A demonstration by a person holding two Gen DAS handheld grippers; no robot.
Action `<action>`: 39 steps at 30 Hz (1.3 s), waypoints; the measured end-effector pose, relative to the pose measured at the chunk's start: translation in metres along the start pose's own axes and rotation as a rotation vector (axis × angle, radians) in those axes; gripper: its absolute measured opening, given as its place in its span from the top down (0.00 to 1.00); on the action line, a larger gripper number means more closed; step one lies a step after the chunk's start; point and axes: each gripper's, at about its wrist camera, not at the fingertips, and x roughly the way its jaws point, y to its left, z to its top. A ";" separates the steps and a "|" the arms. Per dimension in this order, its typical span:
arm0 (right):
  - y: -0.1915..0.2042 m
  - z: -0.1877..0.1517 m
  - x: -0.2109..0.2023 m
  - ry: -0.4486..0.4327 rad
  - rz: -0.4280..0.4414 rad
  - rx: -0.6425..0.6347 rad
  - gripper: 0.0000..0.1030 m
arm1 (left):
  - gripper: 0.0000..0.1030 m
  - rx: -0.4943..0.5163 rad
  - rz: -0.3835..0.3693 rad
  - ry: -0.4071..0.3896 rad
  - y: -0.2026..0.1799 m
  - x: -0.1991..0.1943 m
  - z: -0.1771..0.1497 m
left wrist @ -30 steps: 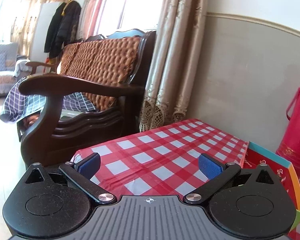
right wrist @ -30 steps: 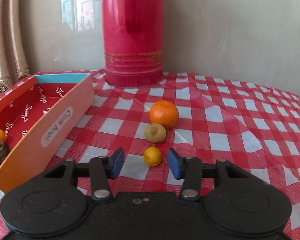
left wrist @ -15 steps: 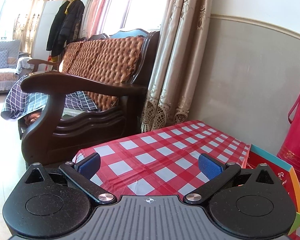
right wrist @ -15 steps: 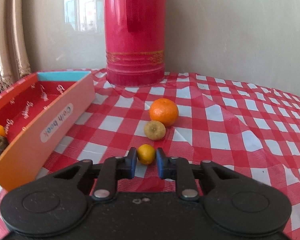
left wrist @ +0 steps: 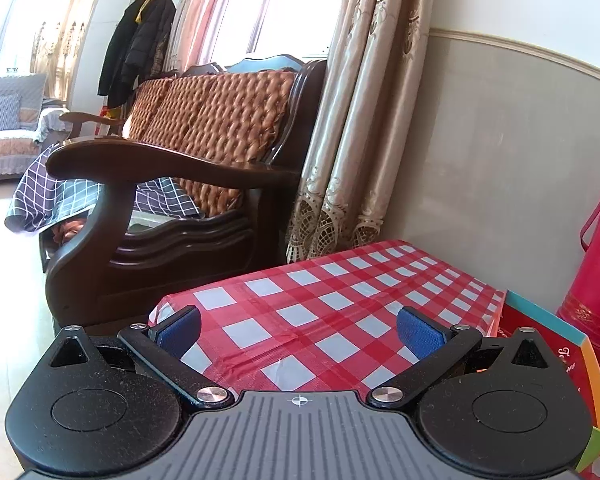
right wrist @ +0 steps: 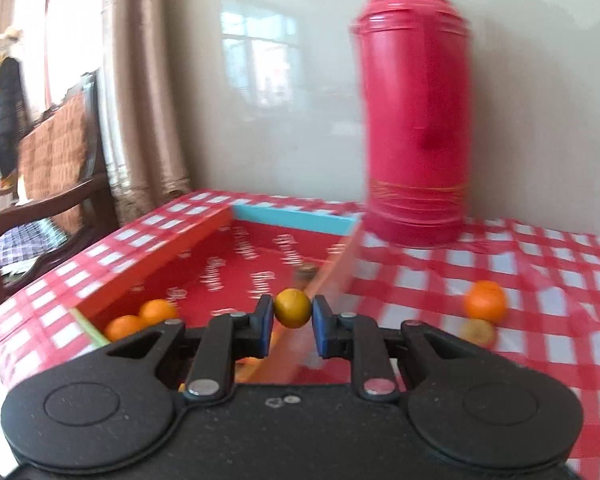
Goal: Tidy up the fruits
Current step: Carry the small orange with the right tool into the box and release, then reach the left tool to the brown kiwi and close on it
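My right gripper (right wrist: 292, 322) is shut on a small yellow-orange citrus (right wrist: 292, 308), lifted above the near wall of the open red box (right wrist: 236, 268). Small oranges (right wrist: 140, 320) lie in the box's near left corner, and a dark brown fruit (right wrist: 304, 273) sits further in. On the checked cloth to the right rest a larger orange (right wrist: 485, 300) and a dull yellow fruit (right wrist: 478, 331). My left gripper (left wrist: 298, 330) hangs open over the cloth's left end, with nothing between its blue pads; the box's corner (left wrist: 560, 344) lies to its right.
A tall red thermos (right wrist: 414, 120) stands at the back behind the box, near the wall. A wooden sofa (left wrist: 172, 208) and curtains (left wrist: 348, 140) lie beyond the table's left edge. The red checked tablecloth (right wrist: 500, 340) stretches to the right.
The right gripper closed on the small citrus, lifted it off the cloth and swung left over the box. The left gripper stayed still and open.
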 end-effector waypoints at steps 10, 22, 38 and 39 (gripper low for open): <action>0.041 -0.007 0.017 0.085 0.076 -0.070 0.82 | 0.00 0.002 -0.003 0.004 0.002 0.000 0.000; 0.019 -0.008 -0.018 -0.022 0.029 -0.034 0.32 | 0.00 0.043 -0.012 0.018 -0.012 0.001 0.000; -0.085 -0.047 -0.081 -0.207 -0.464 0.090 0.10 | 0.00 0.118 -0.087 0.032 -0.058 -0.010 -0.007; -0.090 -0.049 -0.084 -0.217 -0.497 0.100 0.08 | 0.00 0.128 -0.100 0.031 -0.063 -0.011 -0.008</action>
